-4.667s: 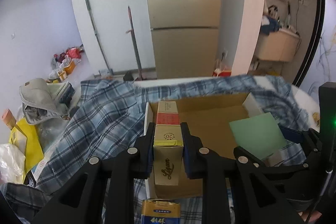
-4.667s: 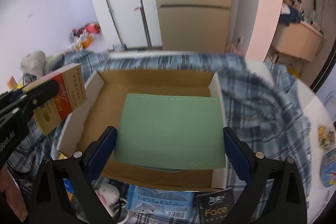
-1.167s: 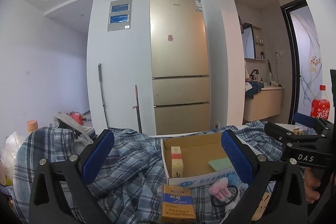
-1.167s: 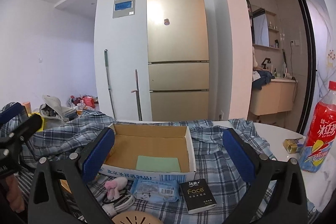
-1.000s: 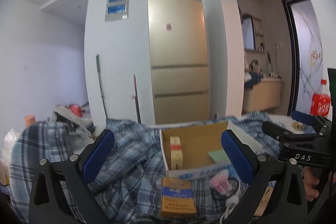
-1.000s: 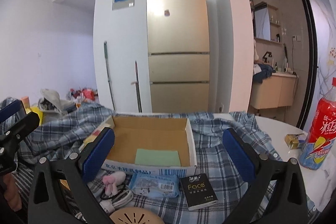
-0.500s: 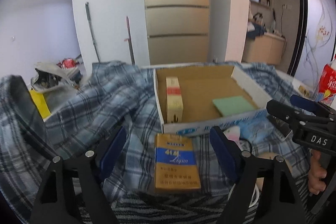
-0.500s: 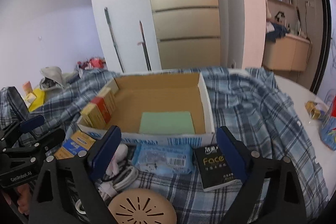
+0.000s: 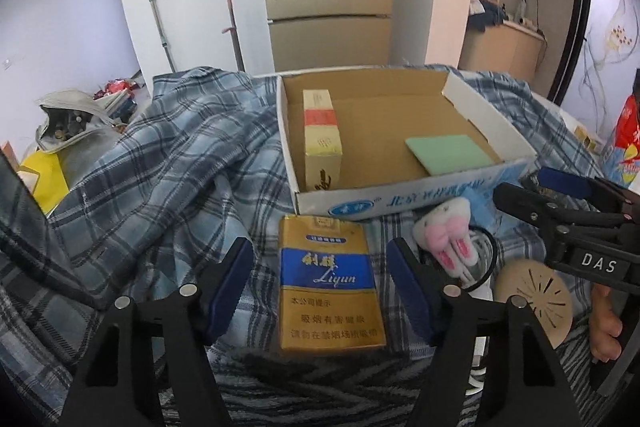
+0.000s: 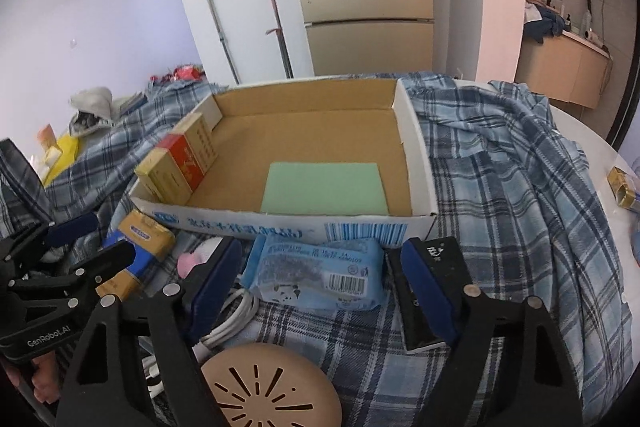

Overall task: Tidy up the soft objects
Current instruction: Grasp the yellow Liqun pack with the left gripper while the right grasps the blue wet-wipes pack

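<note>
A flat gold-and-blue cigarette pack (image 9: 330, 281) lies on the blue plaid cloth (image 9: 168, 163) just in front of the shallow white cardboard box (image 10: 288, 223). The left gripper (image 9: 320, 279) straddles it, jaws closing, with the blue pads (image 9: 230, 281) standing clear of both its edges. Beside it, a pale blue plastic tissue packet (image 10: 316, 273) rests against the box's front wall; the right gripper (image 10: 316, 287) brackets it, jaws closing too, with the pads near its ends but not visibly pressing. Inside the box lie a green rectangular pad (image 10: 326, 189) and a tan-and-red carton (image 10: 180, 159) on its side. A pink-eared plush (image 9: 444, 235) sits between the two grippers.
</note>
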Available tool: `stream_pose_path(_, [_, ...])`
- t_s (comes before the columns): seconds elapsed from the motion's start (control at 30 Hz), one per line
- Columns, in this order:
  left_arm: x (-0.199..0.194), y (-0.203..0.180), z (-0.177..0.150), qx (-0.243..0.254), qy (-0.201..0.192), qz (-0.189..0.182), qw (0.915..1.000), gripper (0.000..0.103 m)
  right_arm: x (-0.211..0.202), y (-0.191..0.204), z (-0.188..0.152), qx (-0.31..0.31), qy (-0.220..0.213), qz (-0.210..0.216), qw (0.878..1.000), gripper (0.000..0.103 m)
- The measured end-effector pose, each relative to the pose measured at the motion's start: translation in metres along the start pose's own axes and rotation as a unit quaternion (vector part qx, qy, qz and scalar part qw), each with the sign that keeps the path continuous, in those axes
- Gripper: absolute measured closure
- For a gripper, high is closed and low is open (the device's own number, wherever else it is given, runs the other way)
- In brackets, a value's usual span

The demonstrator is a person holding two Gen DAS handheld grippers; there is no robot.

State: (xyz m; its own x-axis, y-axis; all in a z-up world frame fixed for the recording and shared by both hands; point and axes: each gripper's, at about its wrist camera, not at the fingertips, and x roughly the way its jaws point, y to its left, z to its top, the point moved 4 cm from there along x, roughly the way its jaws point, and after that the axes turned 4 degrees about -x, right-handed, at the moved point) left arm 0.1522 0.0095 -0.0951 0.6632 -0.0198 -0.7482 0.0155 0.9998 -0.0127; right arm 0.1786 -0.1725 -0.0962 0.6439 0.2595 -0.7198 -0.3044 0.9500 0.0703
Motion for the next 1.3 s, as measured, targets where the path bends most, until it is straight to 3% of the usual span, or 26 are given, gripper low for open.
stream_pose_path(0.13, [0.013, -0.003, -0.005, 0.012, 0.038, 0.001, 0.9992, 0.032, 0.009, 0.003, -0.003, -0.009, 0.023, -0.003, 1.0, 0.024])
stream_pose_path(0.5, [0.019, -0.013, -0.01, 0.036, 0.052, 0.005, 0.998, 0.034, 0.014, 0.006, -0.006, -0.018, 0.035, -0.008, 0.999, 0.026])
stream_pose_path(0.57, [0.02, -0.012, -0.01, 0.034, 0.055, 0.007, 0.9979, 0.045, 0.016, 0.007, -0.005, -0.02, 0.038, -0.01, 0.999, 0.03])
stream_pose_path(0.67, [0.019, -0.01, -0.01, 0.03, 0.052, 0.005, 0.9982, 0.048, 0.017, 0.007, -0.006, -0.02, 0.04, -0.009, 0.999, 0.032])
stream_pose_path(0.87, [0.007, -0.008, -0.007, 0.026, 0.02, 0.0, 0.9994, 0.049, 0.016, 0.008, -0.007, -0.026, 0.039, -0.013, 0.999, 0.037])
stream_pose_path(1.07, [-0.017, -0.005, -0.001, 0.016, -0.04, -0.017, 0.9989, 0.049, 0.007, 0.009, -0.006, -0.033, 0.02, -0.019, 0.999, 0.041])
stream_pose_path(1.3, [-0.059, -0.007, 0.004, 0.016, -0.154, -0.028, 0.9875, 0.049, -0.028, 0.012, 0.0, -0.048, -0.062, -0.027, 0.997, 0.042])
